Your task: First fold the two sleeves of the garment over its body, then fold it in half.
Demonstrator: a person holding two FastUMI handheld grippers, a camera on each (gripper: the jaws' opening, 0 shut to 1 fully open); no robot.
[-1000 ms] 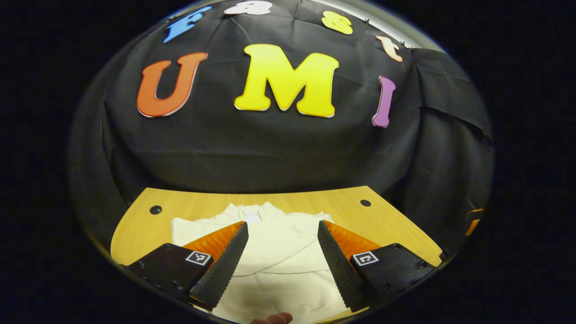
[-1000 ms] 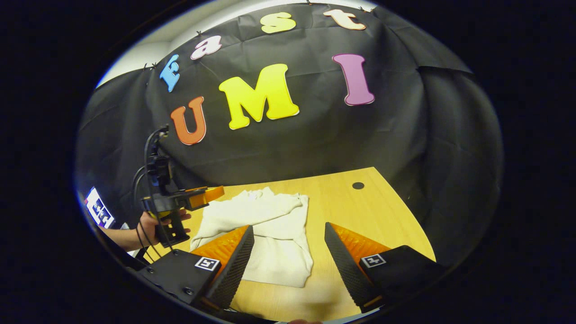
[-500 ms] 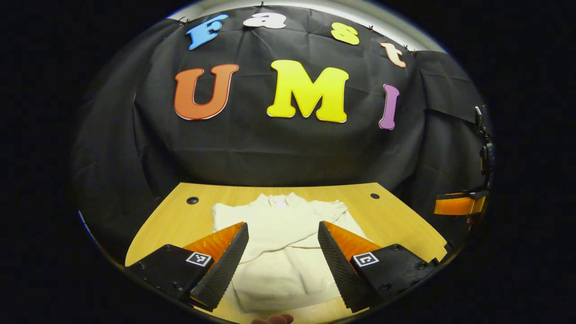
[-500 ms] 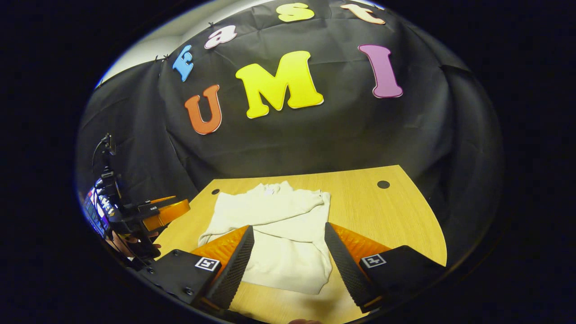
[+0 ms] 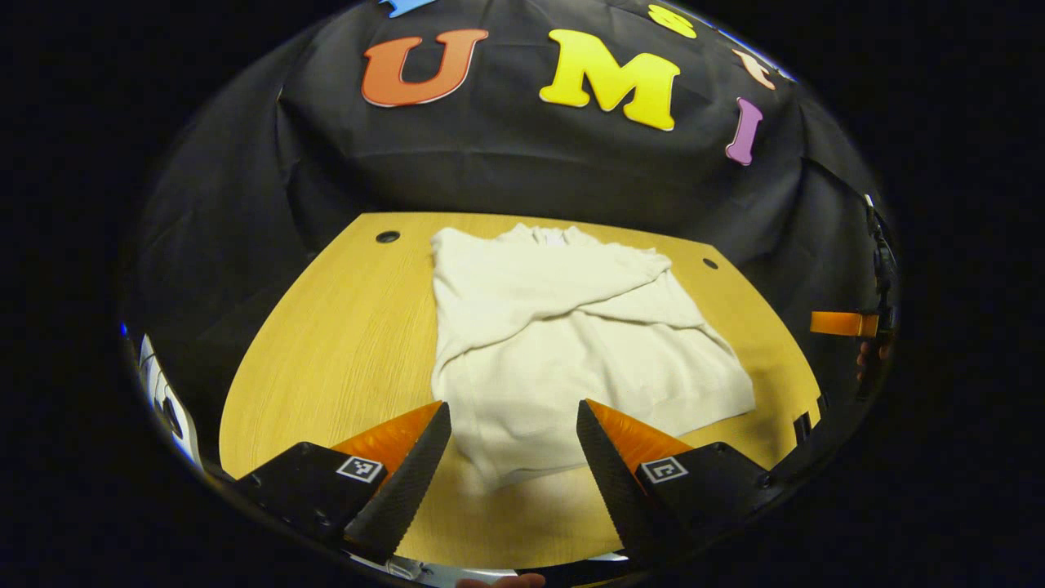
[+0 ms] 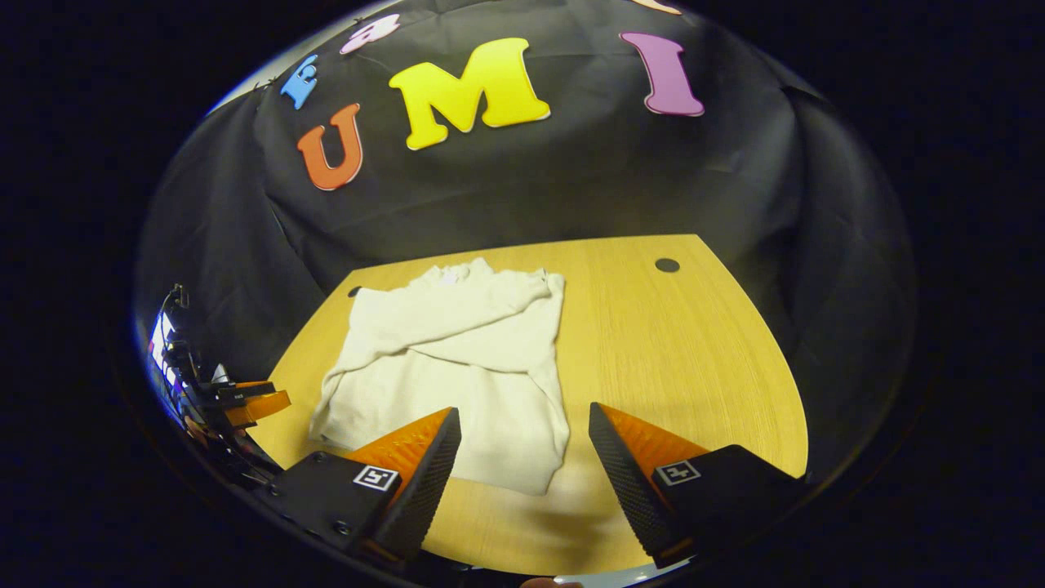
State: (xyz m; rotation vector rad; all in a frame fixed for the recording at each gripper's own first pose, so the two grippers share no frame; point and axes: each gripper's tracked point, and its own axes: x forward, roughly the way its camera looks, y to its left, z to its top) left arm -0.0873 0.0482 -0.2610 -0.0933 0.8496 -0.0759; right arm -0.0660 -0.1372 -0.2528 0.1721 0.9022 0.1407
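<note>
Even, fairly bright light from above falls on the worktop [image 5: 326, 327], while the surroundings stay dim. Soft shadows lie on the wood just ahead of the fingers [image 5: 412, 482] in both views. Focus is sharp at the centre; the fisheye bends straight edges and smears detail near the rim. No glare.

wooden table [image 5: 343, 327] — light grain | round holes [image 6: 667, 265] — far corners

Both grippers have pulled back and tipped down toward the garment [image 5: 563, 343].
</note>
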